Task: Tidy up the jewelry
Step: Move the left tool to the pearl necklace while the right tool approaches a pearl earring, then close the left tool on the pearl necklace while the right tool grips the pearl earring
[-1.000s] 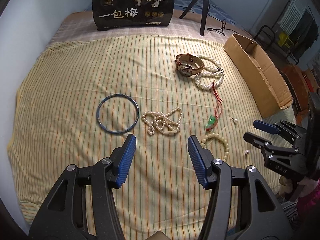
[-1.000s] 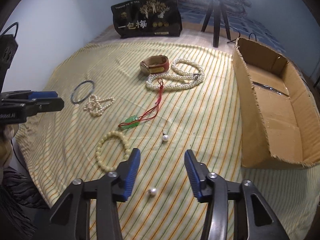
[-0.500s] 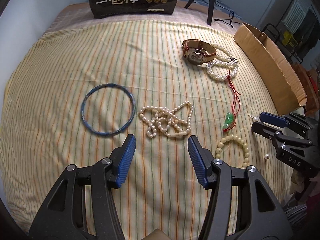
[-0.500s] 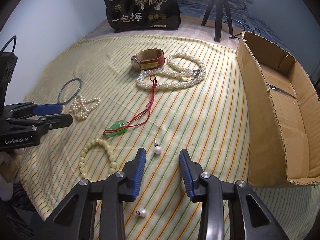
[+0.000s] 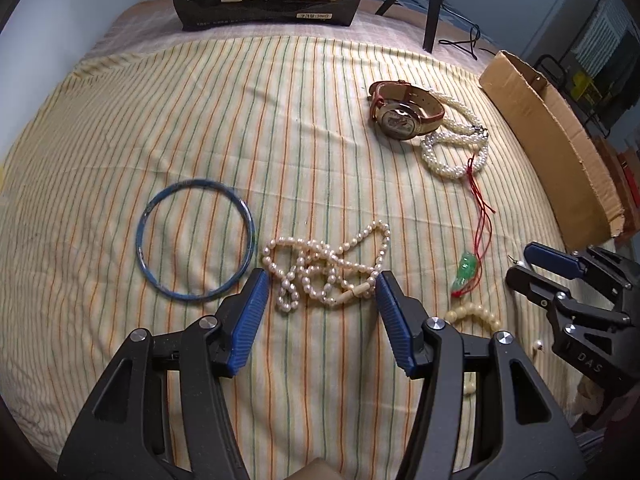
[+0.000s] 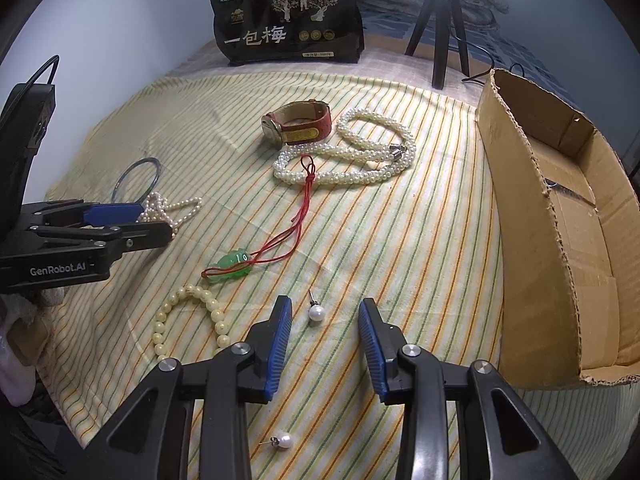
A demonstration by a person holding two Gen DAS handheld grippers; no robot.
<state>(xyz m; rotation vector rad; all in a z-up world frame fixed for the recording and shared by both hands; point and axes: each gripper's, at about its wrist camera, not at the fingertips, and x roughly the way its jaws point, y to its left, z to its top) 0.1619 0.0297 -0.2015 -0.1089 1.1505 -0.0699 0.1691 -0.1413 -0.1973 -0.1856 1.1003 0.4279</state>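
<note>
On the bed: a yellow striped cloth carries all the jewelry, with an open brown cardboard box along its right edge.
Left tool: blue pads well apart, hanging just short of the tangled string of small cream pearls, which lies between the tips and beside a thin blue bangle ring.
Right tool: pads apart, straddling a white pearl stud earring with a metal post, which lies nearer the left pad, its post pointing away.
Second stud: a matching white pearl earring lies on the cloth under the right tool's body.
Other pieces: a green jade pendant on a red cord, a cream round-bead bracelet, a red-strapped wristwatch and a thick woven pearl necklace, all on the cloth and outside the box.
Step in hand: most likely each tool is lining up a pick, pearls on the left, stud on the right.
Doing it well, right: centre the pearl between the pads first, go low to the cloth, and close on the round bead across its widest part, not on the post; a bead caught off-centre will likely squirt out.
Doing it well, left: take the strand where several loops bunch, so it lifts as one clump, and keep clear of the bangle.
Destination: the box looks the likely place.
</note>
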